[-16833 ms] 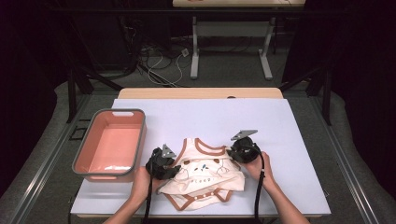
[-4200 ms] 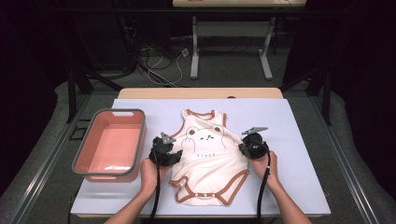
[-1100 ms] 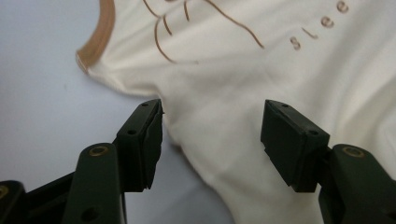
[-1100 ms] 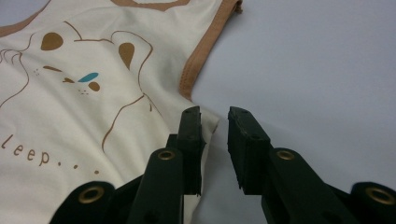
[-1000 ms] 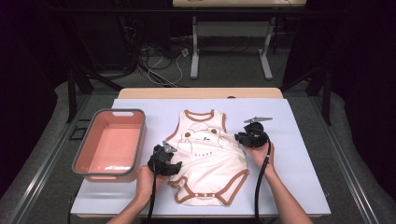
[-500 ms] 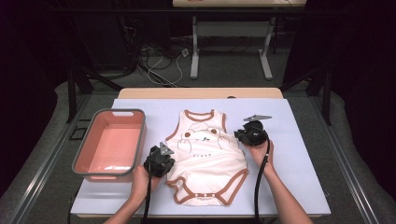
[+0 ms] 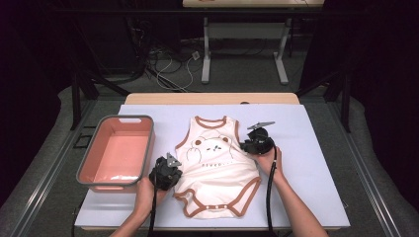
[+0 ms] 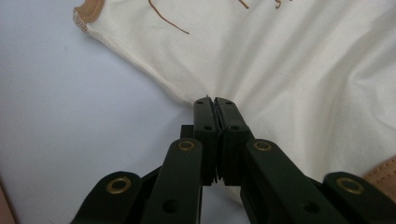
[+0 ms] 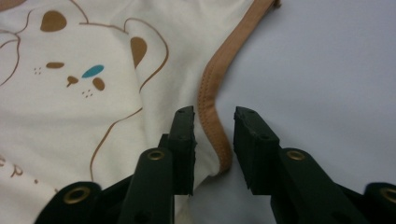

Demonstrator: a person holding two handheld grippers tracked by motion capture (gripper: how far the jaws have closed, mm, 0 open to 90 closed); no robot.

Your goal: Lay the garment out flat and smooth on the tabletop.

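Now, line by line:

Bodysuit: a cream baby bodysuit [image 7: 217,170] with brown trim lies flat on the pale blue table cover [image 7: 306,148], neck opening toward 12 o'clock and snap end toward 6 o'clock, near the middle of the cover.

Print: a bear face [image 9: 70,70] sits on the chest, with a line of small brown letters below it.

Left gripper: the left gripper [image 8: 215,100] is at the garment's 9 o'clock edge, its jaws pressed together on a pinch of the cream cloth at the side hem; the fabric puckers into folds at the jaw tips.

Right gripper: the right gripper [image 9: 213,116] is at the garment's 3 o'clock side, beside the armhole. Its jaws stand a narrow way apart and have just been opening; the brown armhole trim [image 9: 210,93] runs up between them, and the pads do not press on it.

Hands: the person's left hand [image 7: 148,190] and right hand [image 7: 269,160] come in from 6 o'clock, one on each gripper.

Bin: a pink bin with a grey rim [image 7: 143,148] stands at 9 o'clock of the bodysuit, just beside the left gripper.

Surroundings: beyond the table at 12 o'clock, a white desk frame [image 7: 244,34] and loose cables [image 7: 168,64] lie on the grey floor.
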